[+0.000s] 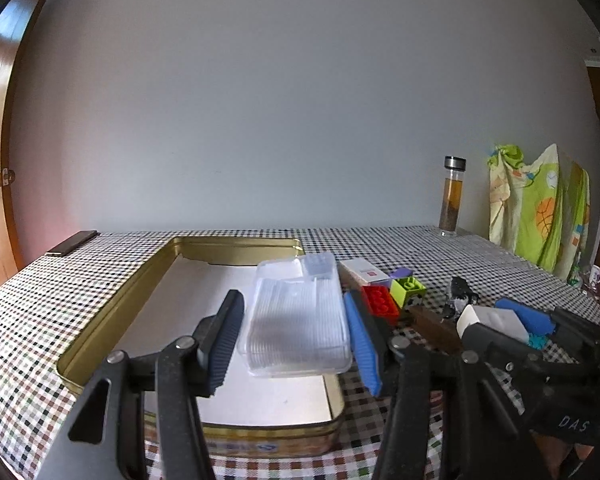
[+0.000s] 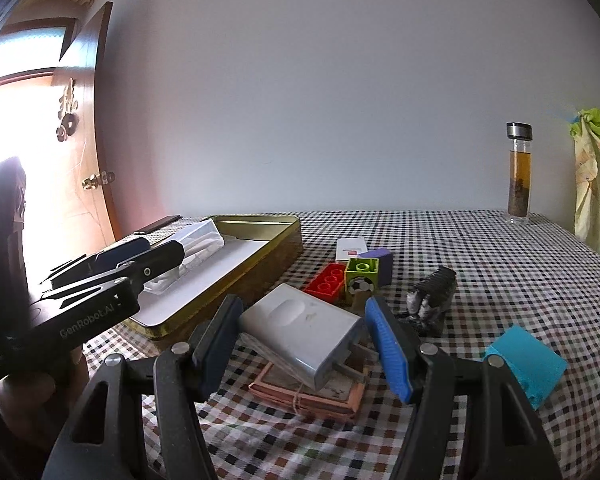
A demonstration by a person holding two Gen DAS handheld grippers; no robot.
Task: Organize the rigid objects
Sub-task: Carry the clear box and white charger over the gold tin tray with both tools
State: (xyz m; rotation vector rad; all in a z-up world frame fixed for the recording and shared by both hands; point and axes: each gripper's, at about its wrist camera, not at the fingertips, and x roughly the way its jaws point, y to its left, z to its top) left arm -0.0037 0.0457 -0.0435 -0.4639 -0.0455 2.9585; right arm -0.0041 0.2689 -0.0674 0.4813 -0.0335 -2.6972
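The left gripper (image 1: 294, 338) held a clear plastic case (image 1: 298, 316) between its two fingers, above the near right part of an open gold tin box (image 1: 112, 312). The case was tilted, with its far end higher, and both pads pressed on its long sides. The tin box stood on the left part of a table with a checked cloth (image 1: 40, 300), and its floor was lined with white paper (image 1: 188, 304).

The right gripper (image 2: 304, 340) was closed on a white power adapter (image 2: 300, 330), with the two metal prongs pointing to the near right. The adapter hung just above a pink bundle tied with a rubber band (image 2: 308, 396), which lay on the cloth; I could not tell if they touched.

Beyond the adapter, a red brick (image 2: 326, 282), a green brick with a football picture (image 2: 361, 276), a purple block (image 2: 382, 264) and a small white box (image 2: 351, 249) lay close together near the right side of the tin. A dark ribbed object (image 2: 432, 300) lay to their right, and a turquoise block (image 2: 528, 364) was nearer, at the right. A glass bottle with brown liquid (image 2: 519, 176) stood upright at the far right edge of the table. A dark flat phone (image 1: 74, 242) lay at the far left corner.
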